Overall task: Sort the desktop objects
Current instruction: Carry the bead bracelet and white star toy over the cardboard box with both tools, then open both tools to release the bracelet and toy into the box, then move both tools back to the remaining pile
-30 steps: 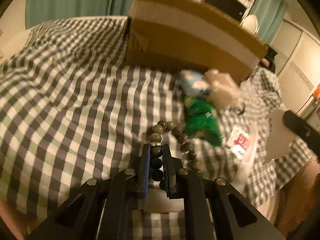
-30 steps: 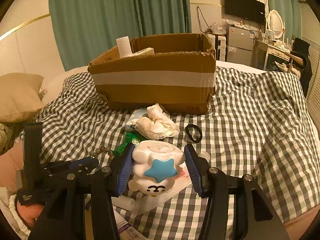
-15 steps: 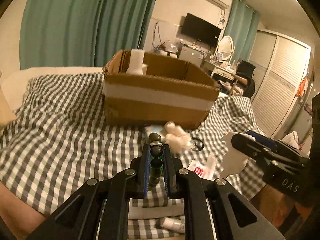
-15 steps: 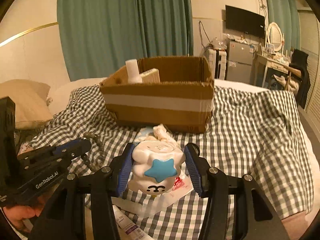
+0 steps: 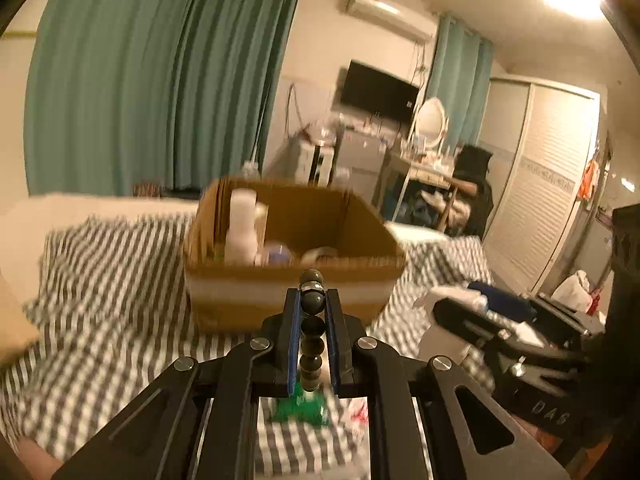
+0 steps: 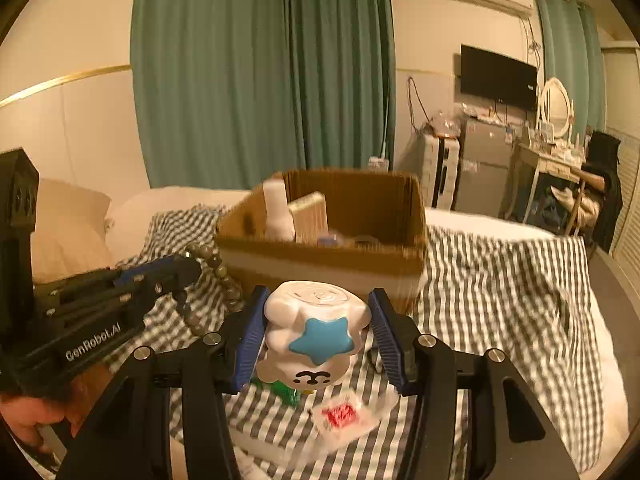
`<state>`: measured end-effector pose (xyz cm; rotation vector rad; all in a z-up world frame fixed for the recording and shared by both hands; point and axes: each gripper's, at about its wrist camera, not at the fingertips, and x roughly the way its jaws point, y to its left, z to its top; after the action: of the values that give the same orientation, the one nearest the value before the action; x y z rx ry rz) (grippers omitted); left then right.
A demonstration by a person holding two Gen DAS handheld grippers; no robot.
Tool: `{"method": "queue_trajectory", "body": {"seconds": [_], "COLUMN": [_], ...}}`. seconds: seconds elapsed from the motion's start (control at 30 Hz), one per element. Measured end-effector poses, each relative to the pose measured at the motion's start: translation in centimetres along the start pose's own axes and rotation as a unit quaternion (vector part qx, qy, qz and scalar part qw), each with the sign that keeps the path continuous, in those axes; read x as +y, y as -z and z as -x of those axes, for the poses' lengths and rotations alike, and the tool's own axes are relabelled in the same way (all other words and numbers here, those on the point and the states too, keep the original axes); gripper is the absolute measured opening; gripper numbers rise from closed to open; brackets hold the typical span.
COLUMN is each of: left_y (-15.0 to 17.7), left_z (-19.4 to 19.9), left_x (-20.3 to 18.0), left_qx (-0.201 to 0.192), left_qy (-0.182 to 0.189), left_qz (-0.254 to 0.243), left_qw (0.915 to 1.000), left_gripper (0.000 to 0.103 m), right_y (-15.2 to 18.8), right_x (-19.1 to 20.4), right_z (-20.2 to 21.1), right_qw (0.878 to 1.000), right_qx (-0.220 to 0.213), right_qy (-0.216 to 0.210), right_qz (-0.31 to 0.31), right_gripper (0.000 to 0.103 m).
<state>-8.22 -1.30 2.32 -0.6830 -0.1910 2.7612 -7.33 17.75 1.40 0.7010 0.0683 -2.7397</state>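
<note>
Your left gripper (image 5: 313, 312) is clamped tight on the bead bracelet (image 5: 312, 304), and your right gripper (image 6: 317, 332) is pinched on the white star toy (image 6: 314, 334), both up in the air on the near side of the cardboard box (image 6: 320, 264). That bracelet looks limp and loose-jointed to me: round, smooth beads that could roll between the pads, so the bite you have on one fat bead near the tip seems the sensible hold, with the rest left to dangle. The toy looks light, hard and glossy, probably slippery plastic; you have it across its bulging sides, just above the star, which seems the widest, safest place. Look at what each camera gives you. The right view shows the bracelet's slack loop hanging off to the left, near the box's left corner; the left view shows only a short column of beads between its pads. The left view looks deeper into the box, with a white bottle (image 5: 241, 232) standing at the left wall and small items on the floor beside it. Below you on the checked cloth (image 6: 500, 288) lie a green packet (image 5: 301, 406) and a red-printed sachet (image 6: 344, 416).
</note>
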Motion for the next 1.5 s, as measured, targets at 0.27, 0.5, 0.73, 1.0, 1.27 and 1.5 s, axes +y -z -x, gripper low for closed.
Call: {"method": "queue_trajectory", "body": {"seconds": [0.27, 0.5, 0.73, 1.0, 1.27, 1.5], "left_y": [-5.5, -7.5, -8.2, -8.1, -7.8, -6.9], "left_z": [-1.8, -5.6, -11.9, -17.8, -17.4, -13.0], "left_x": [-0.8, -0.5, 1.3, 2.8, 4.2, 3.1], "left_qx": [-0.031, -0.031, -0.006, 0.007, -0.014, -0.015], "left_qy": [0.001, -0.002, -0.013, -0.012, -0.037, -0.121], "left_qz": [-0.022, -0.026, -0.013, -0.001, 0.016, -0.042], "left_qw": [0.9993, 0.9992, 0.9998, 0.9999, 0.9991, 0.9917], "left_gripper": [0.011, 0.012, 0.011, 0.013, 0.092, 0.103], "right_y": [-3.7, -5.8, -6.8, -7.2, -7.3, -6.8], "right_x": [-0.8, -3.0, -6.4, -9.2, -10.5, -10.4], "right_z": [-1.5, -5.0, -11.2, -16.3, -14.7, -10.5], "right_qw": [1.0, 1.0, 1.0, 0.998, 0.994, 0.995], "right_qx": [-0.021, -0.019, 0.005, 0.009, -0.035, -0.033], "right_qy": [-0.009, -0.007, 0.0, -0.03, -0.026, 0.007], "right_qz": [0.006, -0.007, -0.025, -0.058, -0.1, -0.099], "right_gripper": [0.051, 0.051, 0.051, 0.052, 0.089, 0.103]}}
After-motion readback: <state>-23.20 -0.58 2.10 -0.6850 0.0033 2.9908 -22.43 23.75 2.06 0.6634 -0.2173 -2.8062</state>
